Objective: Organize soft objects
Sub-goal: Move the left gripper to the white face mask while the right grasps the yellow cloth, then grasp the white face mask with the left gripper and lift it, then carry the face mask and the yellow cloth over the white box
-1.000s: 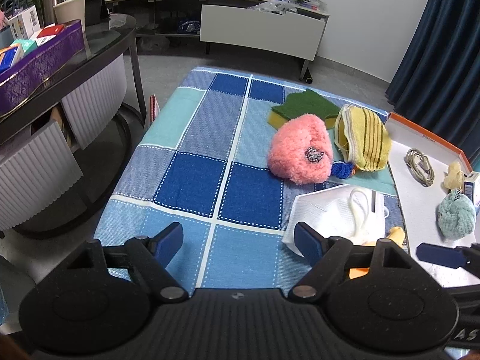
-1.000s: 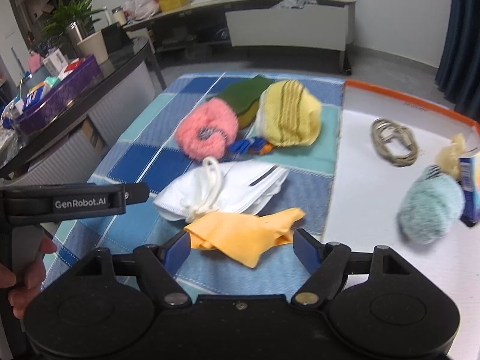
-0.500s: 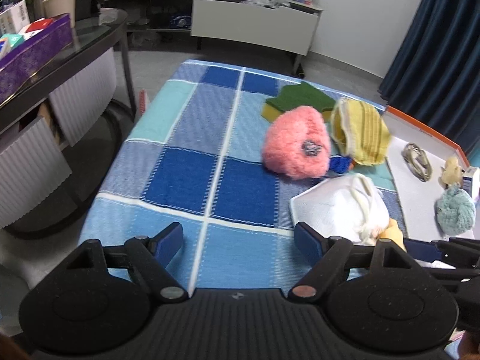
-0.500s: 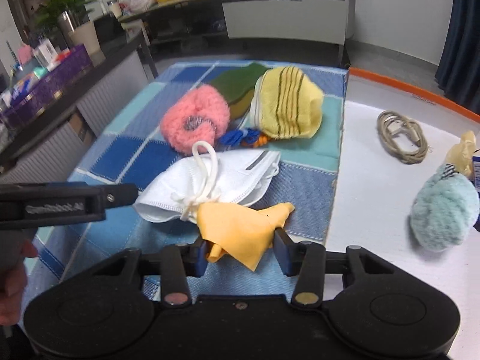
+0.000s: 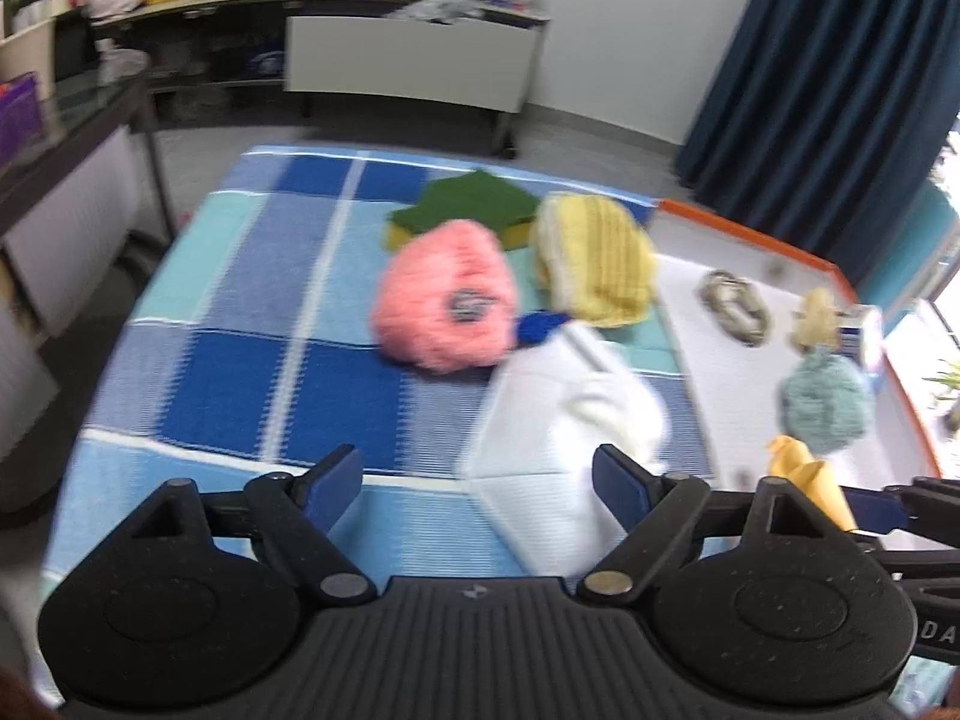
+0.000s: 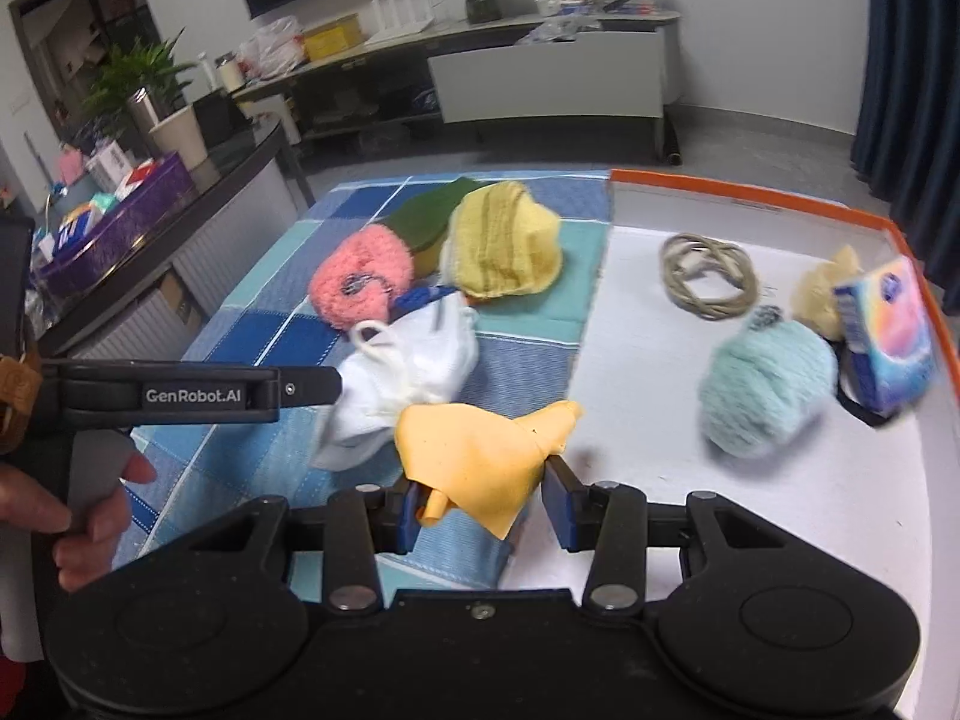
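My right gripper is shut on a yellow cloth, which bunches up between the blue pads at the edge of the white tray. The same yellow cloth shows at the right of the left wrist view. My left gripper hangs over a white face mask with its jaws opening and nothing pressed between them. Behind the mask on the blue checked cloth lie a pink fluffy piece, a yellow striped knit and a green sponge.
The orange-rimmed tray holds a teal fluffy ball, a coiled cable, a pale yellow fluffy item and a blue tissue pack. A dark glass table with a purple box stands to the left. A hand grips the left handle.
My right gripper closed on the yellow cloth and carried it right, to the tray's edge. My left gripper shifted right over the white mask and its jaws widened.
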`<state>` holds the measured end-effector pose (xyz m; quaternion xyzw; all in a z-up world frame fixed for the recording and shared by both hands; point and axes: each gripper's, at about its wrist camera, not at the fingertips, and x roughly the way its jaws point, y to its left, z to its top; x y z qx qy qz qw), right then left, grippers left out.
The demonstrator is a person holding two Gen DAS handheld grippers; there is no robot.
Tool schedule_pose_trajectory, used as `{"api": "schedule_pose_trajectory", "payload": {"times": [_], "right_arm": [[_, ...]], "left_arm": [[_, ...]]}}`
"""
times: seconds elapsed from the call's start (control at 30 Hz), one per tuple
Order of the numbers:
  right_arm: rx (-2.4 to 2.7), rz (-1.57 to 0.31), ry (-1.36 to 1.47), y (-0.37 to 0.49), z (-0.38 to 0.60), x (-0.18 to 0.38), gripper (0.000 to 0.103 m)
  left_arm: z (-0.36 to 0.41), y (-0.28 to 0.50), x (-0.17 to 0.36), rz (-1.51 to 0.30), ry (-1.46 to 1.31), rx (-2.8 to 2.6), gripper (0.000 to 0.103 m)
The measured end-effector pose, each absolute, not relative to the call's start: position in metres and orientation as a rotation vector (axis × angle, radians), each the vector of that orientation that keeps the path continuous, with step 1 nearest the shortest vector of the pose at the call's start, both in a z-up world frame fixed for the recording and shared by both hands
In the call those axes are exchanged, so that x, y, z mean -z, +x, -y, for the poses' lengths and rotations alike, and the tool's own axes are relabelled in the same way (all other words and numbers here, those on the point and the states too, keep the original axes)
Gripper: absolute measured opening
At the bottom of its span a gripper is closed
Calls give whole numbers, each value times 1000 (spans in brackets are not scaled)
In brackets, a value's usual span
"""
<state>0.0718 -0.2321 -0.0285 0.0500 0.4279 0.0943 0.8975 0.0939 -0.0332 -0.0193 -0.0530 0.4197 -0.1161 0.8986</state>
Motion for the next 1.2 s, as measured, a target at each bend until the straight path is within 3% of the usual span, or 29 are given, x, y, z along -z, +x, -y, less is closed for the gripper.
{"api": "schedule_pose_trajectory", "payload": {"times": [0.3,0.47,0.6,0.67,1.2], "right_arm": [[-168,-856,150,60,249,21,51],[-163,-832,164,53,254,14,51],[-153,-820,177,50,258,12,51],[-145,-818,179,49,259,12,51],[-99,-761,181,31,271,-7,51]], "left_arm": [[84,119,37,-884,28,292,93],[88,128,50,-878,55,276,75],[84,120,41,-856,38,273,55],[82,115,35,-858,22,271,50],[107,61,-21,-732,38,297,49]]}}
